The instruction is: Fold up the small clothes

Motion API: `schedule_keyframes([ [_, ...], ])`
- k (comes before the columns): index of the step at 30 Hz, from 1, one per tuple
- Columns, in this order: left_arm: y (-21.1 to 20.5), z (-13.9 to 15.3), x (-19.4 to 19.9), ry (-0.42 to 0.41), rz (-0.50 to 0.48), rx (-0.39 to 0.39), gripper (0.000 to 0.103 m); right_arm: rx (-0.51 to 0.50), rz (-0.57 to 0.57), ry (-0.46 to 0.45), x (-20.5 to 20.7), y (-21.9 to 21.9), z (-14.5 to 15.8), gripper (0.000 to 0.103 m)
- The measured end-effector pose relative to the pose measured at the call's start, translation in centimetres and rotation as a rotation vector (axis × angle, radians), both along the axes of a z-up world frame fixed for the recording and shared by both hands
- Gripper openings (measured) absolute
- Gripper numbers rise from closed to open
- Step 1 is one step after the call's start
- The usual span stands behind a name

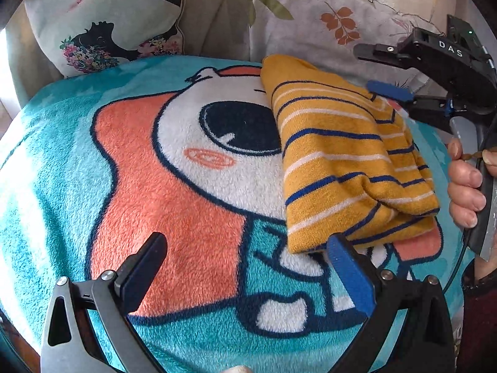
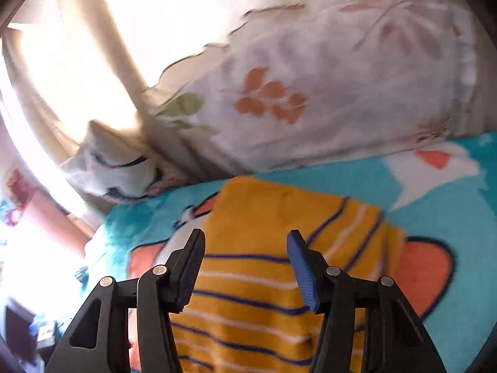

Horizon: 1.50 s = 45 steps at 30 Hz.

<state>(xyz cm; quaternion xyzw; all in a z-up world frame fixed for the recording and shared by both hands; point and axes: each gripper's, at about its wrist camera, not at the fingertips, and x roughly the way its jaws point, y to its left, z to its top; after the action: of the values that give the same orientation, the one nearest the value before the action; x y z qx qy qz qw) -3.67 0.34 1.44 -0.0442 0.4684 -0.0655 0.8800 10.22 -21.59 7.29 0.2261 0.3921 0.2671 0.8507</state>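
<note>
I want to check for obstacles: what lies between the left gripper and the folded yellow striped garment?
Nothing but the cartoon blanket. In the left wrist view, the left gripper is open just before the yellow striped garment.

white letters "d a s" on the right gripper [image 1: 392, 70] body

Black tongs [image 1: 245, 264] with blue pads [image 1: 349, 275] (silver screws); bare-skinned hand [image 1: 466, 183].
</note>
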Motion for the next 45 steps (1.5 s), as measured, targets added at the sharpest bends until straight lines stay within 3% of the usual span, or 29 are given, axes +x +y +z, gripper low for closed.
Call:
schedule_keyframes([
  [1,0.0,0.2,-0.3,-0.005,0.002,0.002,0.102,0.039,0.045,0.047,0.2,0.6,-1.1,0.065],
  [3,0.3,0.8,-1.1,-0.02,0.009,0.007,0.102,0.028,0.024,0.105,0.1,0.4,-3.2,0.064],
  [4,0.5,1.0,-1.4,-0.028,0.013,0.009,0.102,0.038,-0.008,0.113,-0.3,-0.8,-4.2,0.059],
  [5,0.7,1.2,-1.6,-0.034,0.019,0.012,0.102,0.065,-0.039,0.116,-0.9,-2.4,-4.8,0.046],
  [7,1.0,1.3,-1.7,-0.041,0.032,0.02,0.102,0.064,-0.136,0.131,-2.0,-5.9,-5.4,0.036],
  [10,0.6,1.1,-1.2,-0.034,0.026,0.005,0.102,-0.01,-0.251,0.126,-4.2,-9.8,-5.2,0.036],
  [13,-0.9,1.2,0.1,-0.041,-0.011,-0.006,0.102,-0.218,-0.347,0.065,-6.8,-9.8,-3.5,0.057],
  [16,-2.8,0.8,2.0,-0.038,-0.051,-0.016,0.102,-0.205,-0.297,-0.012,-8.5,-8.8,-1.7,0.056],
  [18,-3.8,-0.4,3.4,0.01,-0.055,0.017,0.102,-0.237,-0.262,-0.042,-8.6,-6.7,-1.6,0.058],
  [20,-4.0,-1.9,4.1,0.073,-0.051,0.027,0.102,-0.334,-0.225,-0.038,-8.4,-4.8,-2.8,0.061],
  [23,-2.5,-1.9,3.1,0.068,-0.06,-0.047,0.102,-0.443,-0.218,0.017,-8.7,-4.4,-5.4,0.061],
  [26,-1.3,-1.4,1.8,0.084,-0.09,-0.07,0.102,-0.42,-0.24,0.031,-9.7,-6.0,-6.7,0.072],
  [29,-0.3,-0.7,0.1,0.051,-0.086,-0.039,0.102,-0.387,-0.268,0.037,-11.0,-7.6,-6.5,0.075],
  [38,0.7,2.7,-3.9,-0.194,0.055,0.101,0.102,-0.469,-0.325,-0.072,-16.5,-5.3,-4.1,0.078],
  [45,-0.3,3.2,-5.5,-0.198,0.033,0.135,0.102,-0.437,-0.315,-0.032,-18.7,-3.4,-5.3,0.08],
])
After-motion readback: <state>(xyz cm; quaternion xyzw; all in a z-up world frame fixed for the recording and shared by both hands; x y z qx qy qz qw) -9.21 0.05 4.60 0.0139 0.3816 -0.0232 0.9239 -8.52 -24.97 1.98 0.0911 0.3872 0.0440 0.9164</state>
